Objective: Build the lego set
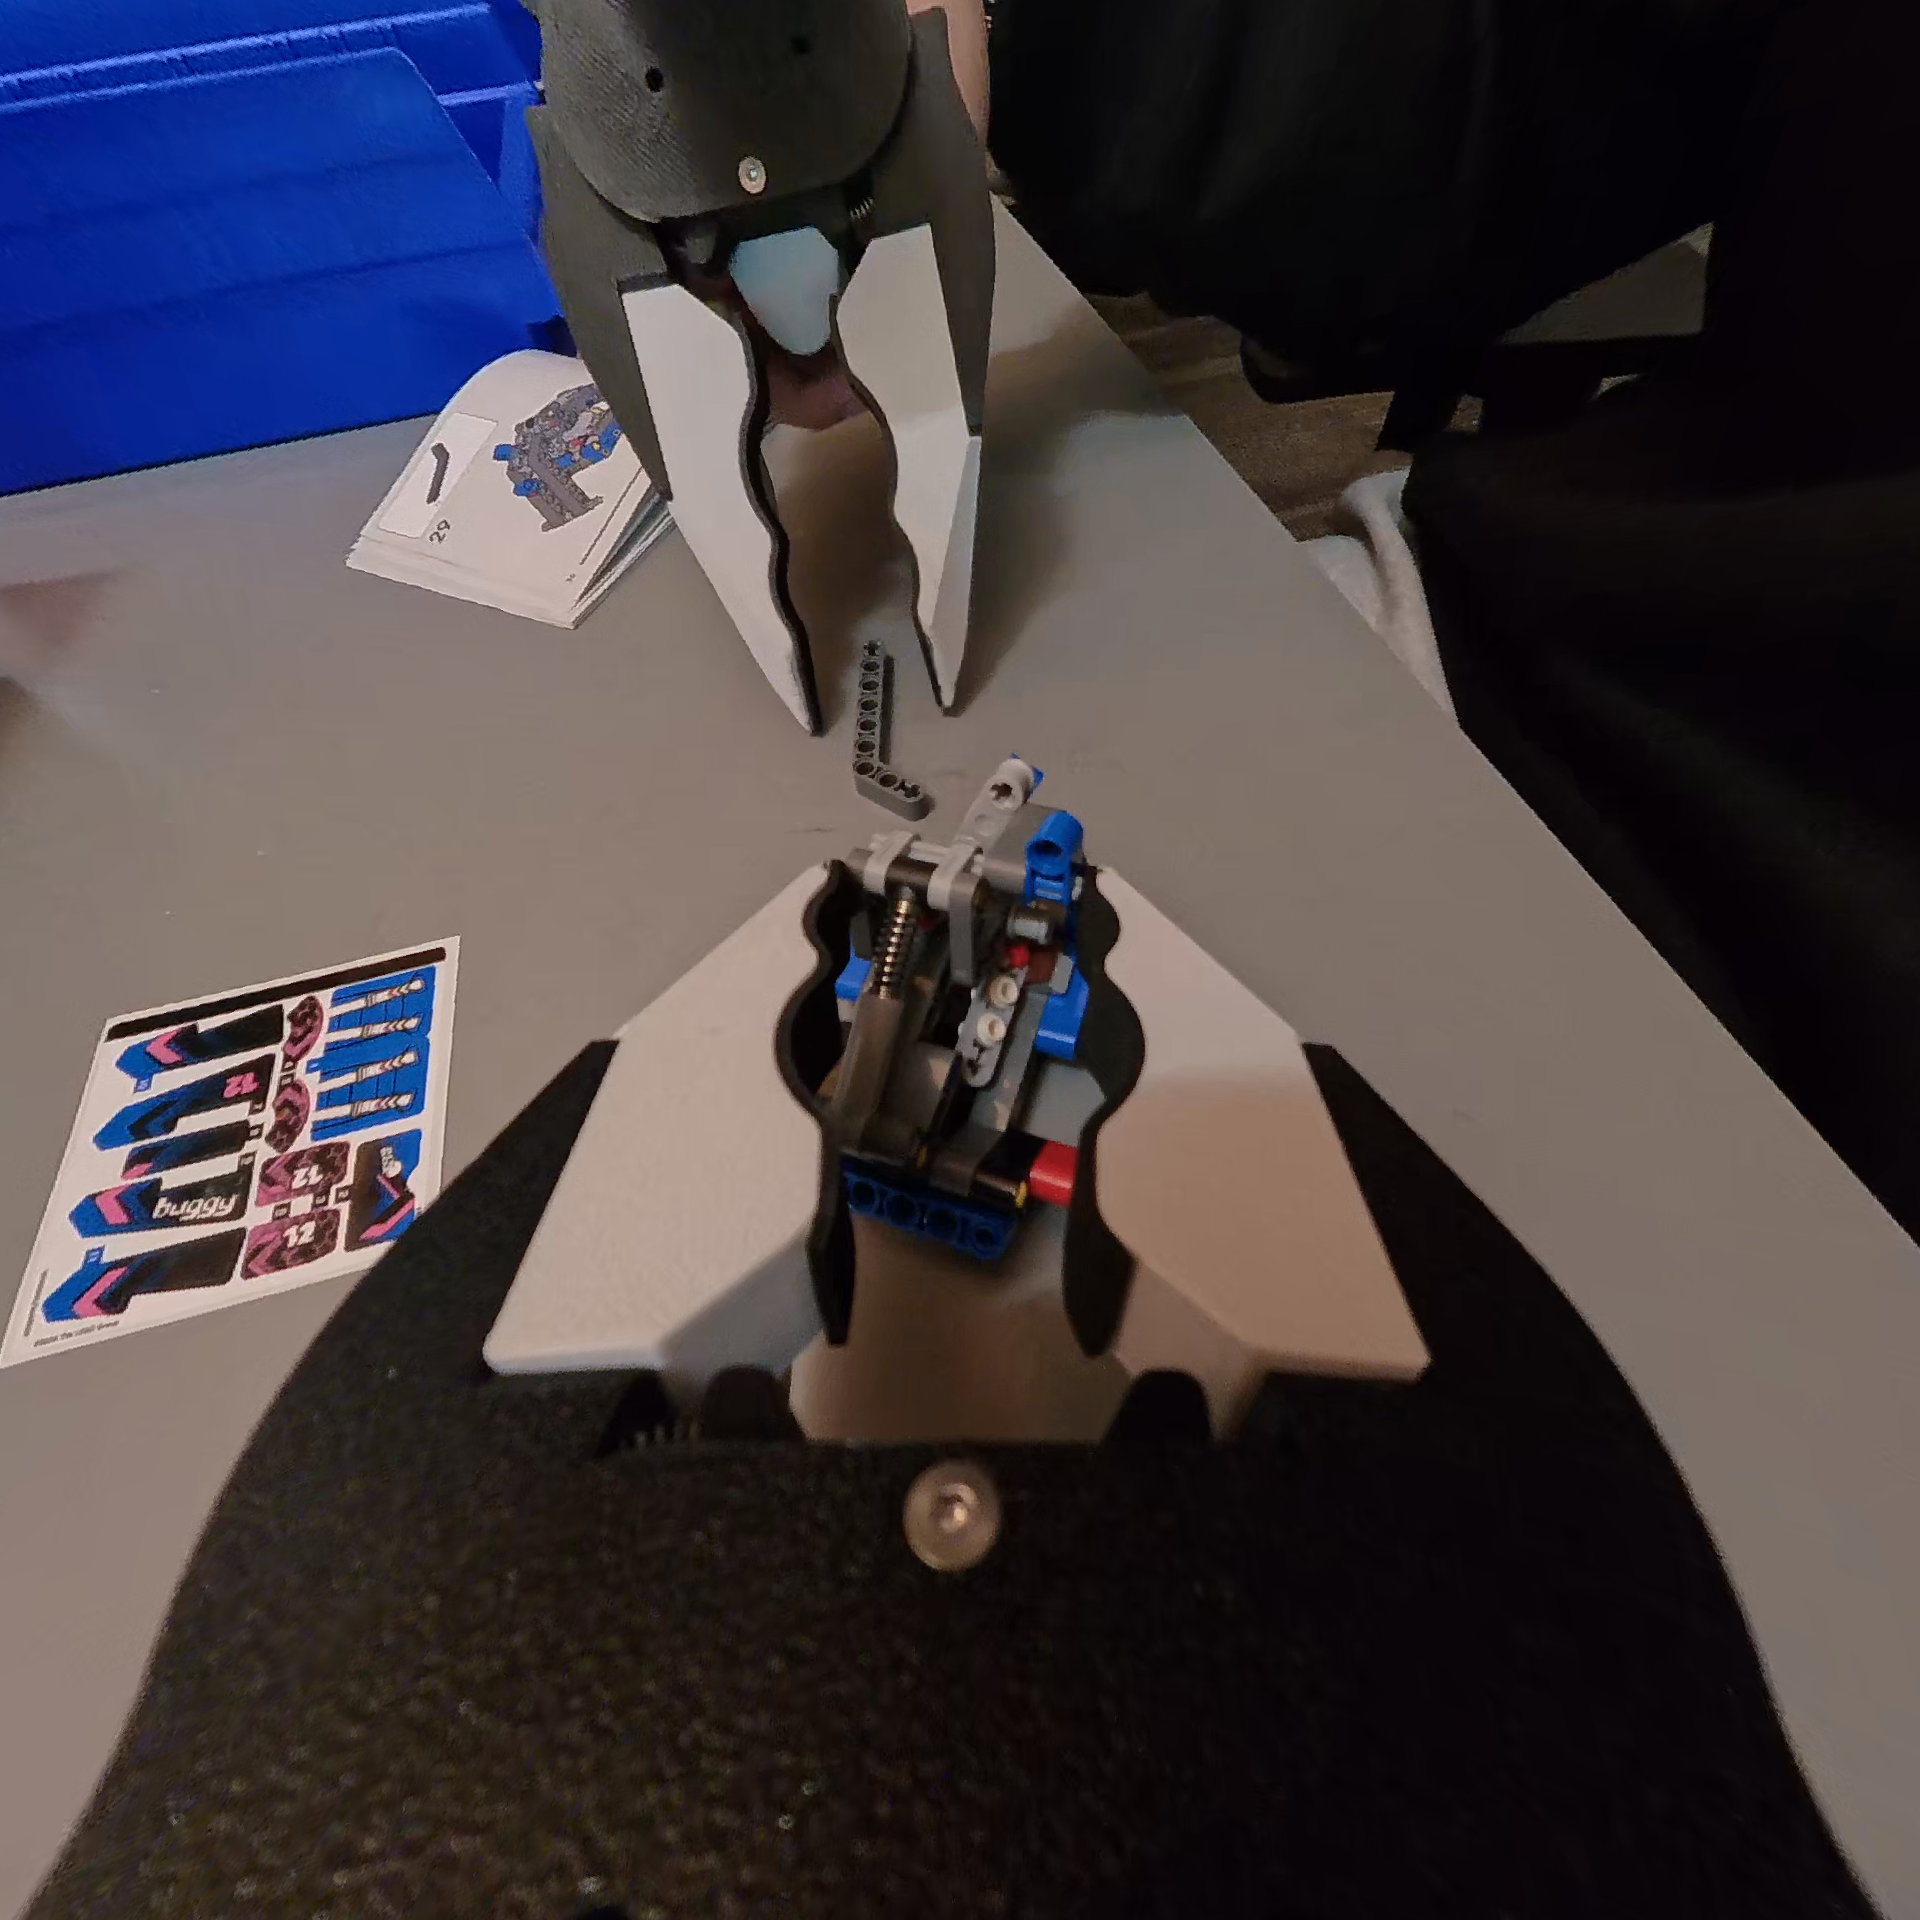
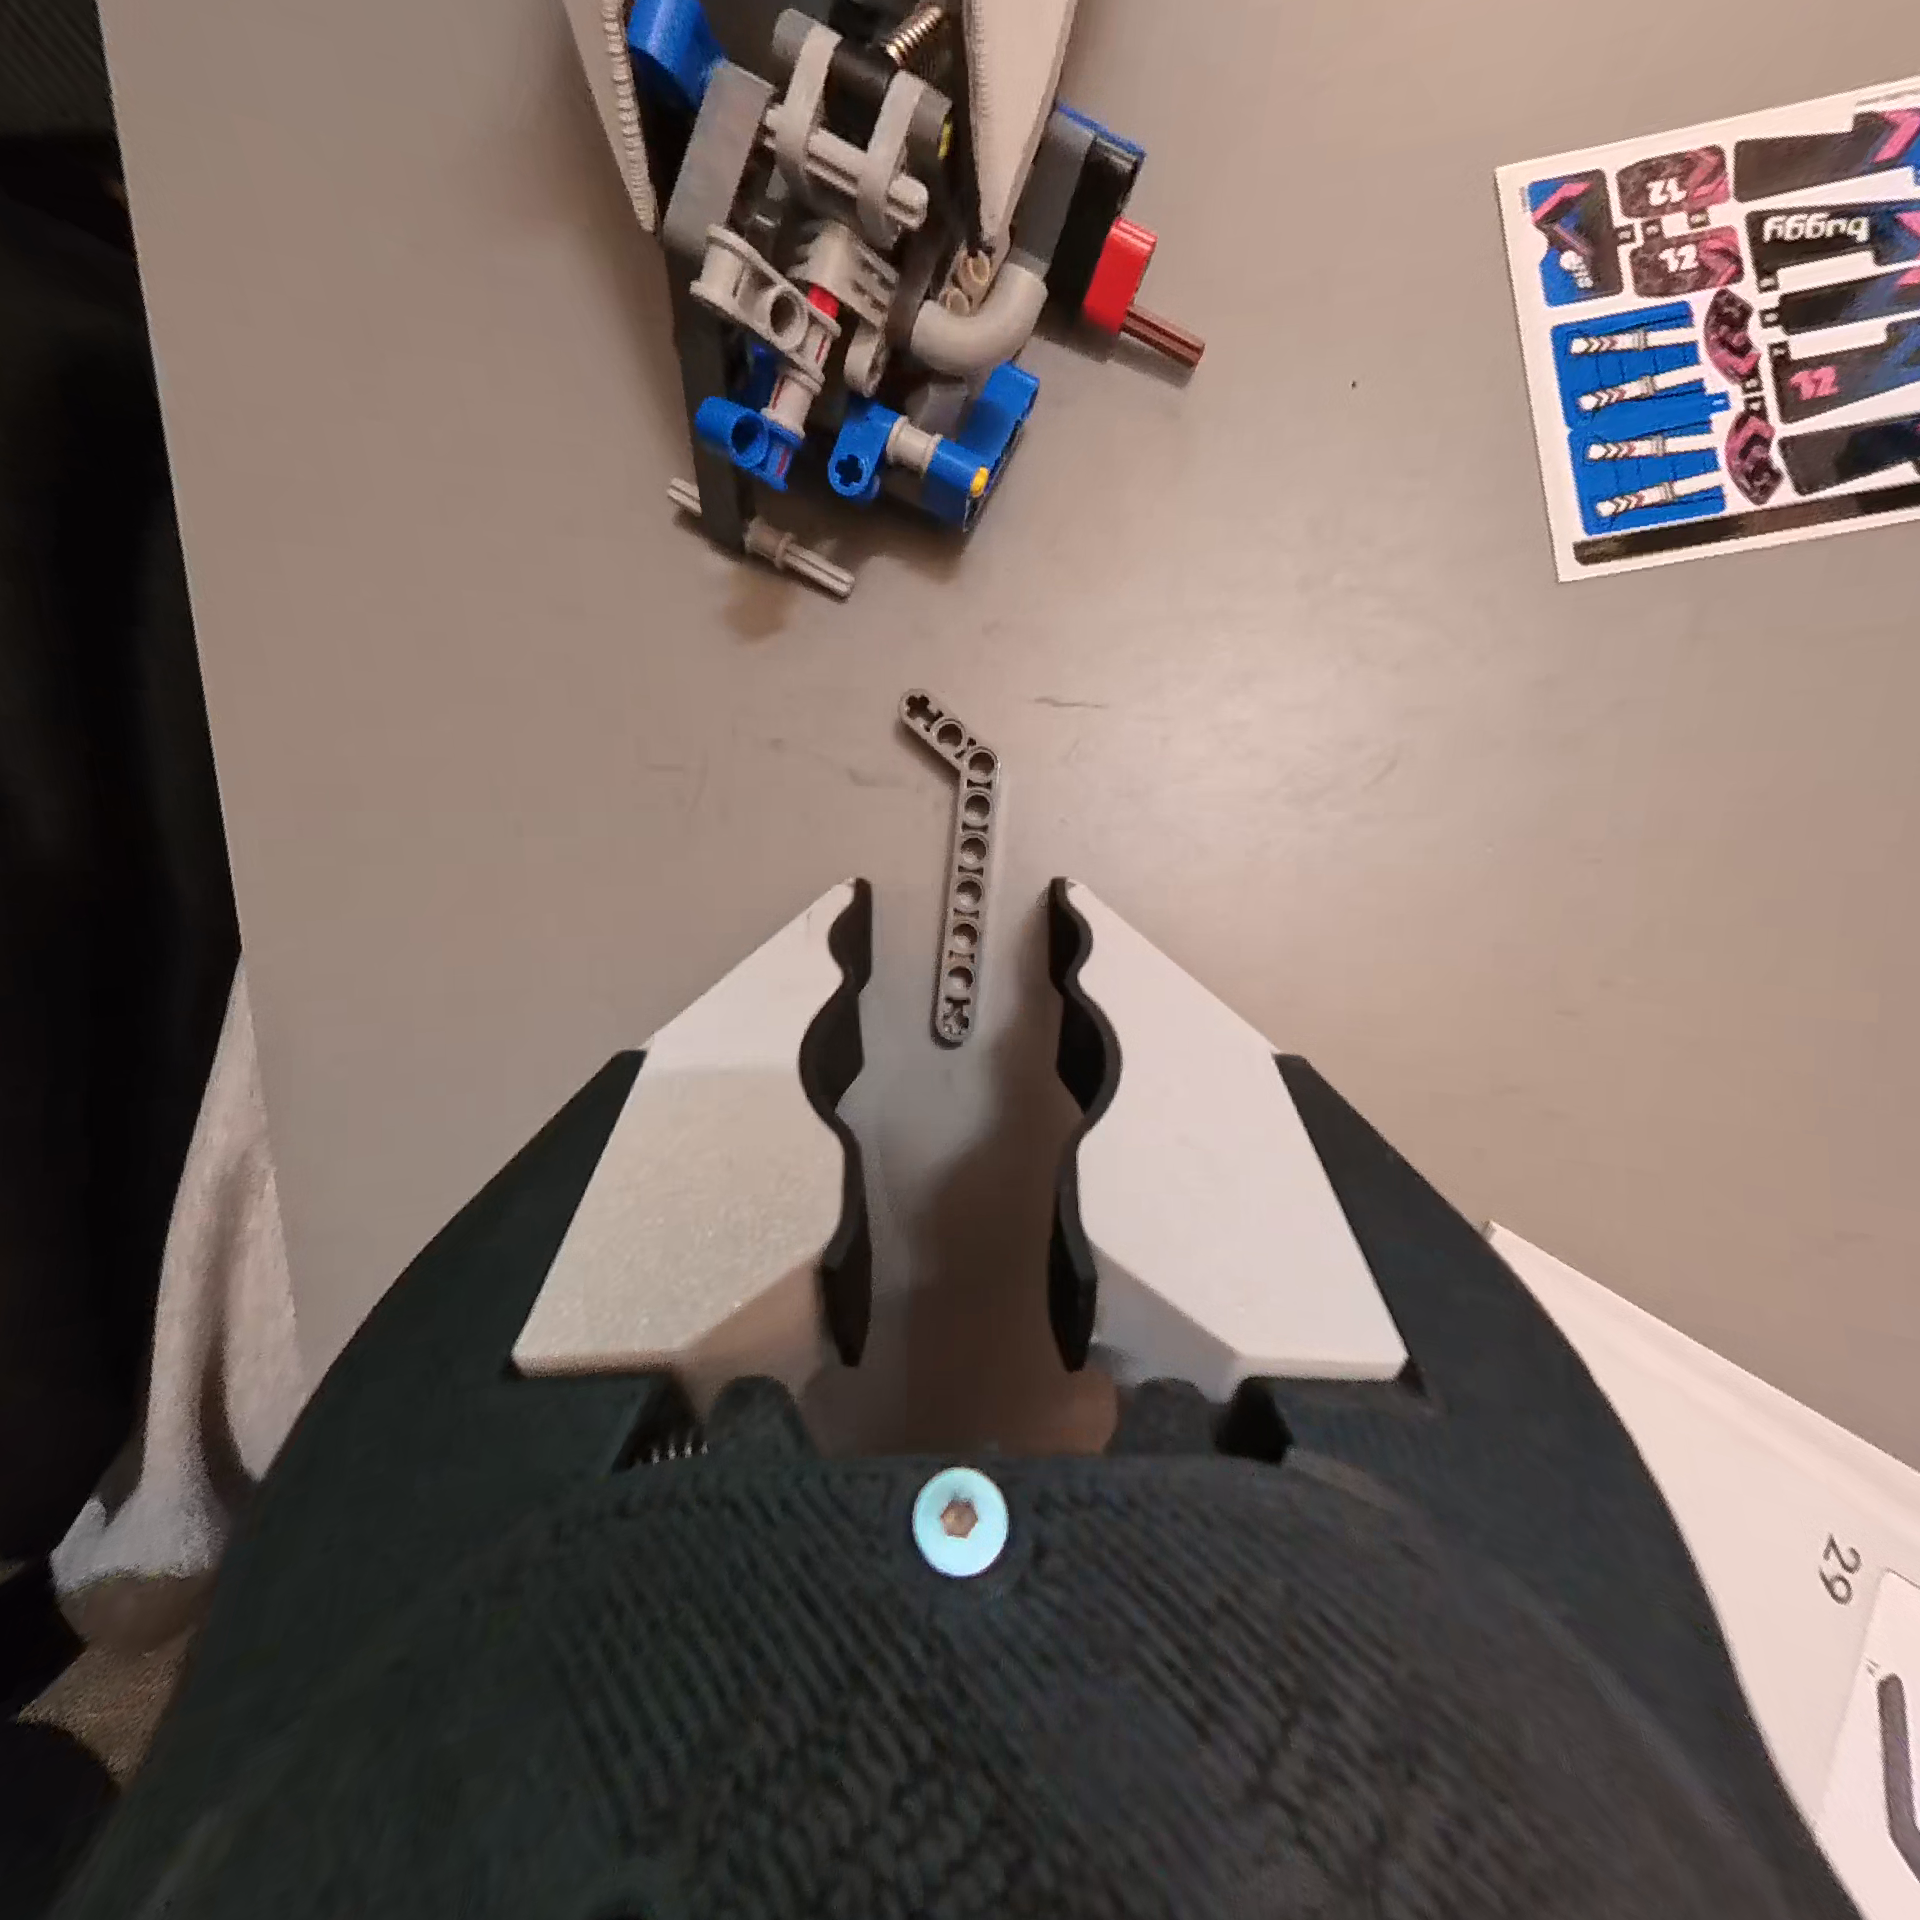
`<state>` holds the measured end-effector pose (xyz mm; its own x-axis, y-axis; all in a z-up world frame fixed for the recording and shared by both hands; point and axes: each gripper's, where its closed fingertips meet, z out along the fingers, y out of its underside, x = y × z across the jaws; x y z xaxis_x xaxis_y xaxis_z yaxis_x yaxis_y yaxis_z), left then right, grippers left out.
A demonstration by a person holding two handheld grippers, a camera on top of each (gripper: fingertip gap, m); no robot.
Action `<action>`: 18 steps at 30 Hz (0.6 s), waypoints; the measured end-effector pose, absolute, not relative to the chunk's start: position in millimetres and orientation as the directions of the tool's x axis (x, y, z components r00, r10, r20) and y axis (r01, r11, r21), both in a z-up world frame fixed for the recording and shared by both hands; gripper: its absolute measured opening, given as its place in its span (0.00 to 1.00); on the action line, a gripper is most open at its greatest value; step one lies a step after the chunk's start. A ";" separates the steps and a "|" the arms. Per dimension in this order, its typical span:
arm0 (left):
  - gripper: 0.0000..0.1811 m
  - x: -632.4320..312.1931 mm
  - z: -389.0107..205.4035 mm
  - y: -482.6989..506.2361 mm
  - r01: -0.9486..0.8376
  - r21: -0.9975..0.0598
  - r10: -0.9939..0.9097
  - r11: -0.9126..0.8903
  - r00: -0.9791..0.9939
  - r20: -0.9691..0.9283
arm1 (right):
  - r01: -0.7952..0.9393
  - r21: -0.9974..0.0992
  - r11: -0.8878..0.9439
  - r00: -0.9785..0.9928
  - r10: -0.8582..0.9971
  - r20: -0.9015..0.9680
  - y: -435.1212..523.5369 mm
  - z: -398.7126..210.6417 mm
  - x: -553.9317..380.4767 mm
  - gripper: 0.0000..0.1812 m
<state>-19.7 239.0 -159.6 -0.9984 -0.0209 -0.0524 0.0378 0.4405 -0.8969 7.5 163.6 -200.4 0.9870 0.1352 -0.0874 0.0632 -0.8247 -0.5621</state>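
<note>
Left gripper (image 1: 961, 1039) pinches the lego model (image 1: 951, 1049) mid-frame; right gripper (image 2: 956, 888), spread, straddles the bent grey beam (image 2: 961, 873) at centre

R gripper (image 2: 954, 883) open, straddling bent grey beam (image 2: 962, 873) on table (image 2: 1299, 831).

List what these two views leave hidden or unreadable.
- Model: left wrist view, its sides are covered by the left gripper; right wrist view, its far end is cut by the top edge.
- Booklet: partly behind the right gripper; cut off in the right wrist view.
- Beam: whether the pads touch it is unclear.
</note>
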 end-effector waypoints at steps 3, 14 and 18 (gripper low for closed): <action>0.23 -19.7 -159.6 239.0 0.038 -0.897 -0.021 0.441 -0.998 -0.053 | 0.082 -0.575 -0.814 0.985 0.153 -0.077 165.6 -200.3 5.9 0.17; 0.23 -19.7 -159.7 239.0 0.040 -0.897 -0.022 0.440 -0.998 -0.056 | 0.232 -0.500 -0.834 0.945 0.072 0.319 167.8 -197.1 39.0 0.03; 0.23 -18.6 -159.7 238.9 0.040 -0.896 -0.031 0.441 -0.998 -0.060 | 0.353 -0.410 -0.841 0.753 -0.005 0.658 176.7 -181.0 58.9 0.03</action>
